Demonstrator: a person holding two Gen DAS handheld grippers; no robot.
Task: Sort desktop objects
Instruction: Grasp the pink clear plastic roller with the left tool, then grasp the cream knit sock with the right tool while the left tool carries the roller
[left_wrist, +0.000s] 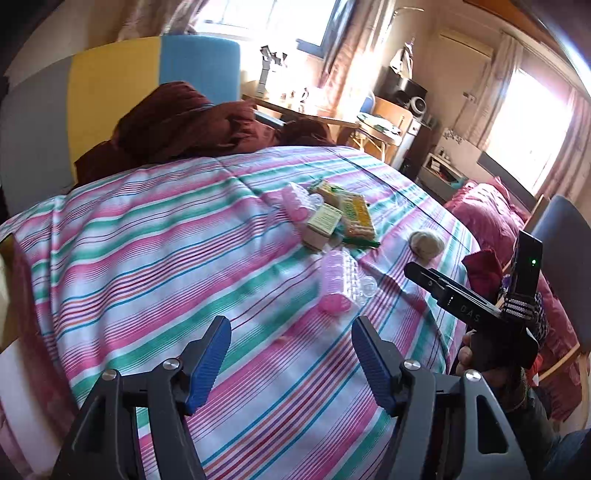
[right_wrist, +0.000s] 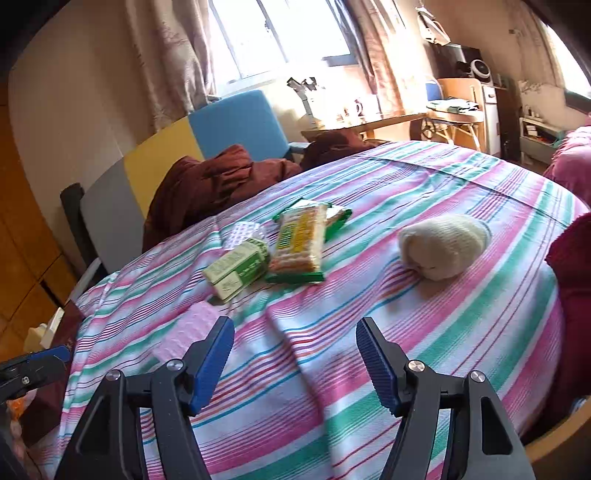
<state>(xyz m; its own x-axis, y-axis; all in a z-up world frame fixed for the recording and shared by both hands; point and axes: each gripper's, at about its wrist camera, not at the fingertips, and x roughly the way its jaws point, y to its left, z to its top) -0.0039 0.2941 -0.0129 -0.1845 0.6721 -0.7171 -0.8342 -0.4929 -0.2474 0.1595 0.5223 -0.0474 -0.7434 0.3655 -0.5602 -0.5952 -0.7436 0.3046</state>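
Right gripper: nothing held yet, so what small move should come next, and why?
Probably ease the right gripper forward and a little right toward the cream knitted bundle. Its jaws are open and empty, and the bundle lies alone on the striped cloth, apart from the snack packet, so it looks the easiest first pick.

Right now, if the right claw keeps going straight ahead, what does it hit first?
Probably the striped sheet. Beyond it, the snack packet lies nearest the line, with the rolled cream sock off right; depth unclear. The right claw is open and empty.
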